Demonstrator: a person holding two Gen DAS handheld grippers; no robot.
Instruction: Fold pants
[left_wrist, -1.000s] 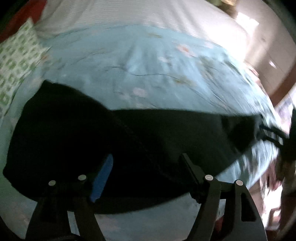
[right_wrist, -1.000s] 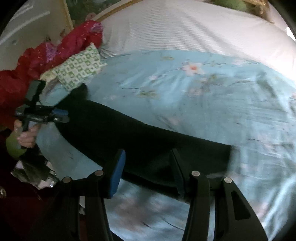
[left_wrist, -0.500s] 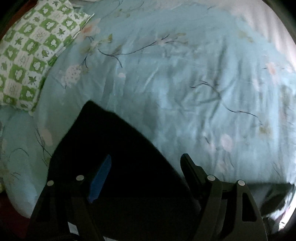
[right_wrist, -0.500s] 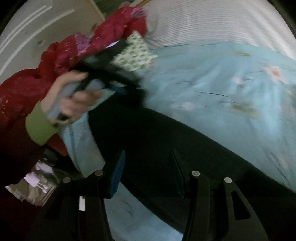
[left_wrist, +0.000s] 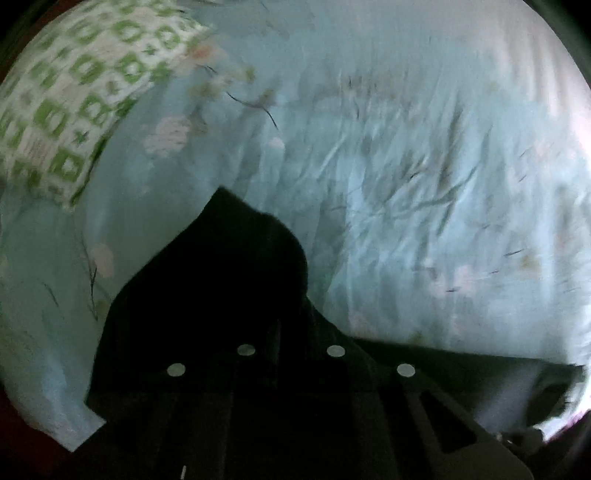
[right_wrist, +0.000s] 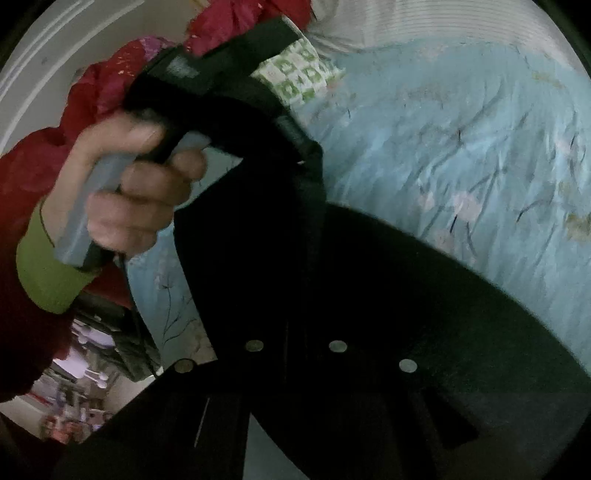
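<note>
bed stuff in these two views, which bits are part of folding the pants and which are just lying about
Part of the job:
black pants
left gripper
right gripper
left hand

Just lying about:
green checked pillow
red clothing
white striped bedding
blue floral sheet (work surface only)

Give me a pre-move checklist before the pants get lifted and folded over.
1. Left hand-held gripper shut on the pants: looks closed over black cloth, but the fingertips are lost in the dark; cannot tell.
2. Right hand-held gripper shut on pants: same, fingers close together over the fabric; cannot tell.
3. The two grippers close together, left hand just ahead of the right one: ok.
4. Landing area on the blue bedspread free of things: ok.
5. Green pillow apart from the pants: ok.
6. Far end of pants lying flat: not in view; cannot tell.
</note>
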